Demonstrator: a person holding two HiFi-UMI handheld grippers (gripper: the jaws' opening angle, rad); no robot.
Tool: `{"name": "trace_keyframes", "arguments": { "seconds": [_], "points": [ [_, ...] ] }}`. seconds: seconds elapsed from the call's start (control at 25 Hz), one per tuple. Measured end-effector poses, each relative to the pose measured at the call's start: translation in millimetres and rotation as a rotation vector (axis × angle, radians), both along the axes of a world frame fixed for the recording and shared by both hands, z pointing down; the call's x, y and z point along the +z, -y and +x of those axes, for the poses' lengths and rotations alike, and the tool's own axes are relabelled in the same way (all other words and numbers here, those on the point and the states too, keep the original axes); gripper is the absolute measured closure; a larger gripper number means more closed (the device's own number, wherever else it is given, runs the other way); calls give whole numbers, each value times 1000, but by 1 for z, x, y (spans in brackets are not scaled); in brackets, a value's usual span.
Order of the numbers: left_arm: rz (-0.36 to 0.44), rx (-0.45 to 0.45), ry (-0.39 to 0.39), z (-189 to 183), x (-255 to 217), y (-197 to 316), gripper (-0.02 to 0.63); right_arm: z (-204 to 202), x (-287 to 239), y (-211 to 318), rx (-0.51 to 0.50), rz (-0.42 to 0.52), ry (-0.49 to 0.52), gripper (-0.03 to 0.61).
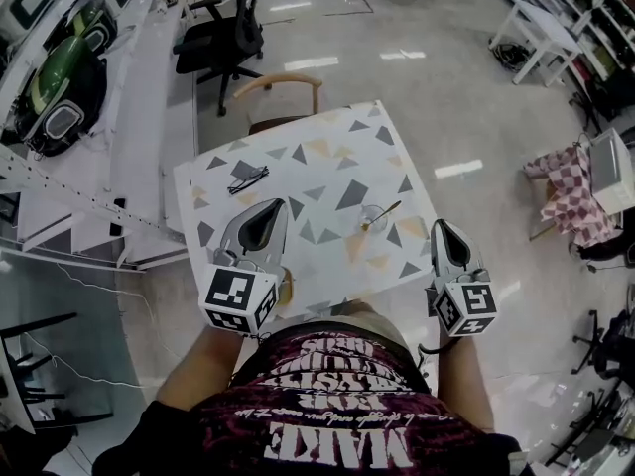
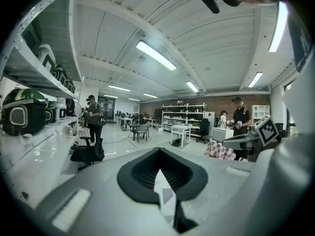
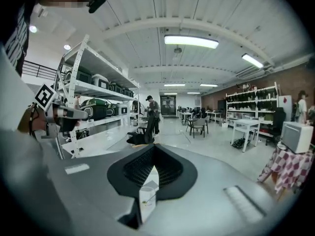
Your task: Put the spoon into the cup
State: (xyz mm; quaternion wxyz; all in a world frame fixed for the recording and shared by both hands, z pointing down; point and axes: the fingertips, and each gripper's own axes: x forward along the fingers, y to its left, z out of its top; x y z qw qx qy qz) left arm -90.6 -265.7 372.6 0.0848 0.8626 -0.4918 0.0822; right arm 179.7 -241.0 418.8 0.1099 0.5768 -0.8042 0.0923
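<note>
A clear cup [image 1: 373,220] stands on the triangle-patterned table [image 1: 327,162], right of its middle. A gold spoon [image 1: 386,212] rests in the cup, its handle sticking out to the upper right. My left gripper [image 1: 272,208] hovers over the near left part of the table, shut and empty. Off the table's near right corner is my right gripper [image 1: 441,228], also shut and empty, just right of the cup. A slit between the right gripper's [image 3: 147,183] jaws shows the cup [image 3: 146,196]. In the left gripper view, the left gripper [image 2: 160,177] shows only tabletop through its slit.
Black glasses [image 1: 248,178] lie on the table's far left. A wooden chair [image 1: 280,89] stands at the far edge, with a black office chair [image 1: 222,40] beyond it. Shelving [image 1: 60,87] runs along the left. A checkered-cloth stand [image 1: 562,192] and a white table [image 1: 541,30] are to the right.
</note>
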Motion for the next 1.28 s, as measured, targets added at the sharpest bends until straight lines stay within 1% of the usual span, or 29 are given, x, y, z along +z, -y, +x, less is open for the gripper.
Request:
{"name": "trace_keyframes", "arguments": {
  "seconds": [0.24,0.36,0.68,0.88,1.28],
  "points": [
    [26,30,-15,1,-12,-9,614,-5,-52,-19,-10,110,-1,551],
    [30,29,-20,-1,-14,-12,614,-8,-63,-24,-17,135,-2,551],
    [37,23,-31,-7,-15,-18,614,-13,-57,-30,-20,118,-6,551],
    [41,18,-24,-9,-16,-18,614,-18,-54,-29,-32,114,-4,551],
    [44,37,-11,-1,-19,-17,614,-20,-46,-27,-35,96,19,551]
  ]
}}
